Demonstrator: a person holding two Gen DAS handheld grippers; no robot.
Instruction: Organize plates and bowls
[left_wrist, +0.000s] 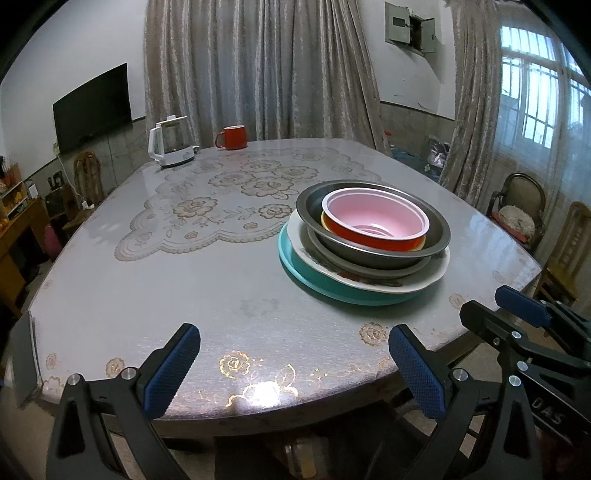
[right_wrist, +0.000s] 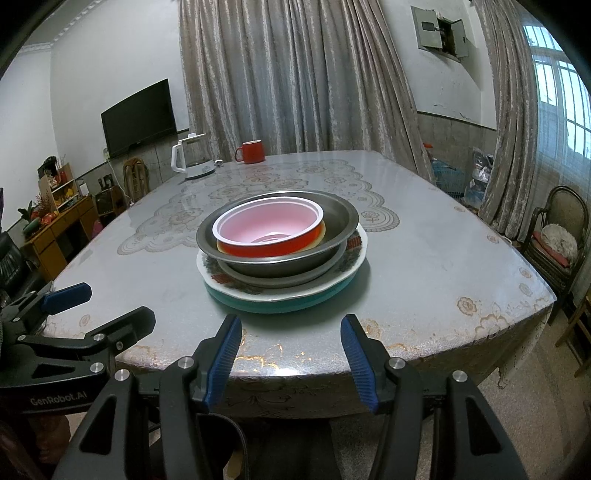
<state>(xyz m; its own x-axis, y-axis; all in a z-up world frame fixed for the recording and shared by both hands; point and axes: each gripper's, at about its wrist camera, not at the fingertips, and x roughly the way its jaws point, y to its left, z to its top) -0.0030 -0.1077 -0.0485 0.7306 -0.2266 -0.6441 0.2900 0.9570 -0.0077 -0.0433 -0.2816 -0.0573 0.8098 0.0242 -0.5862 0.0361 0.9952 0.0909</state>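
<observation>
One stack of dishes stands on the table. A teal plate (left_wrist: 314, 284) (right_wrist: 273, 304) lies at the bottom, and on it a white patterned plate (left_wrist: 424, 282) (right_wrist: 354, 251). Above them sit a steel plate (left_wrist: 369, 267) (right_wrist: 280, 277), a steel bowl (left_wrist: 314, 205) (right_wrist: 340, 218) and a red bowl with a pink inside (left_wrist: 373, 218) (right_wrist: 266, 229). My left gripper (left_wrist: 295, 343) is open over the near table edge, left of the stack. My right gripper (right_wrist: 291, 334) is open just before the stack, with nothing between its fingers.
A white kettle (left_wrist: 168, 142) (right_wrist: 192, 158) and a red mug (left_wrist: 232, 137) (right_wrist: 252, 152) stand at the far side of the table (left_wrist: 184, 295) (right_wrist: 443, 277). Chairs (left_wrist: 517, 210) (right_wrist: 557, 229) stand off its right edge. A television, curtains and a cabinet line the walls.
</observation>
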